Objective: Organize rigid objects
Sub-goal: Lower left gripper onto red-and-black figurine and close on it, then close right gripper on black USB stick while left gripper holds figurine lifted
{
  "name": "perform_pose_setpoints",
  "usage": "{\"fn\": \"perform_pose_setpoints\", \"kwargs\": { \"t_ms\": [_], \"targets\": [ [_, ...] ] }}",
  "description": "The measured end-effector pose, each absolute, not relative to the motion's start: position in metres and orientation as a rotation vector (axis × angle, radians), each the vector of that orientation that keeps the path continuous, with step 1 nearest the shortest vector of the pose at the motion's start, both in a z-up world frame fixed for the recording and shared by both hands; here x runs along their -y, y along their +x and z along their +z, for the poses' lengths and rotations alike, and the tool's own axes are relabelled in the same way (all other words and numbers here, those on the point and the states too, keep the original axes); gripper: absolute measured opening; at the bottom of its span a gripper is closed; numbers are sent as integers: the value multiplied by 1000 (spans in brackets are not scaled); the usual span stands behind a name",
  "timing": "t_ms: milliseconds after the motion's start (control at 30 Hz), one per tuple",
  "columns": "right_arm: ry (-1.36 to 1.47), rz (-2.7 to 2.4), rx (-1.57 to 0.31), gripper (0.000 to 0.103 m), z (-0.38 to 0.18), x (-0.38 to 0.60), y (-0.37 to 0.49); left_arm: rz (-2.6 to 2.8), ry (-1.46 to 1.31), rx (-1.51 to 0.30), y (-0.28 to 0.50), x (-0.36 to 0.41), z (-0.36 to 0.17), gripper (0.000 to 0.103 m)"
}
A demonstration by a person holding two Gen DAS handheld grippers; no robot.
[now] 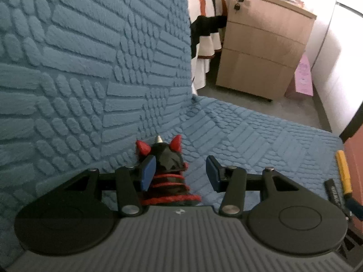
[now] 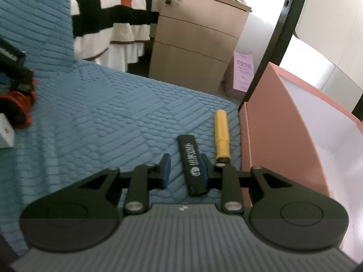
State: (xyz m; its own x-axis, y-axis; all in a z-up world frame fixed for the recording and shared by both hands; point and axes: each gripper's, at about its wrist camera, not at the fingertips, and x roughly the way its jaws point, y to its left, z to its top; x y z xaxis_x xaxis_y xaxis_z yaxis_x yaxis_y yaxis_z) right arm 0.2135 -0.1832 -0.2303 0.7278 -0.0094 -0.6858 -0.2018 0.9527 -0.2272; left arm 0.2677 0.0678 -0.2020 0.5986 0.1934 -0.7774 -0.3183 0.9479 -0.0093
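A black figure with red horns, a silver spike and red cord around it stands on the blue textured cover, between the fingers of my left gripper. The gripper is open; its left pad is against the figure and the right pad is apart from it. My right gripper is open over a black flat stick with white lettering, which lies by the right pad. A yellow cylinder lies just right of the stick, next to a pink box.
The blue cover rises as a backrest on the left. A wooden drawer cabinet and a striped blanket stand beyond the seat edge. A black post rises by the pink box. Red and black items lie at far left.
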Motion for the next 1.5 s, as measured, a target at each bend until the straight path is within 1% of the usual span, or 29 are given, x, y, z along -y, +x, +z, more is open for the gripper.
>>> {"fn": "perform_pose_setpoints", "kwargs": {
  "t_ms": [167,333,467,500,700,800,900,1200,1267,1433,1467,1500],
  "targets": [
    [-312,107,-769,30,-235,183,224,327,-166,-930,278,-78,-215,55],
    [-304,108,-814,30,-244,184,232,341,-168,-934,284,-80,-219,55],
    [-328,105,-810,31,-246,182,233,357,-196,-946,289,-92,-225,55],
    [-326,107,-814,31,-246,182,234,356,-211,-946,291,-94,-227,57],
    [-348,119,-823,30,-246,185,241,360,-227,-948,299,-94,-232,57],
    [-333,114,-827,30,-245,187,244,330,-236,-943,298,-93,-230,56],
    [-335,130,-830,26,-245,186,243,310,-237,-930,295,-89,-225,56],
    [-321,165,-841,24,-242,186,232,184,-254,-871,271,-64,-197,55],
    [-318,173,-836,15,-239,186,228,151,-251,-859,266,-58,-192,55],
    [-294,208,-851,12,-234,186,216,76,-283,-846,251,-43,-185,54],
    [-292,215,-854,6,-233,187,215,58,-296,-847,248,-40,-184,54],
    [-288,219,-857,5,-232,187,213,45,-304,-847,245,-37,-185,55]
  ]
}}
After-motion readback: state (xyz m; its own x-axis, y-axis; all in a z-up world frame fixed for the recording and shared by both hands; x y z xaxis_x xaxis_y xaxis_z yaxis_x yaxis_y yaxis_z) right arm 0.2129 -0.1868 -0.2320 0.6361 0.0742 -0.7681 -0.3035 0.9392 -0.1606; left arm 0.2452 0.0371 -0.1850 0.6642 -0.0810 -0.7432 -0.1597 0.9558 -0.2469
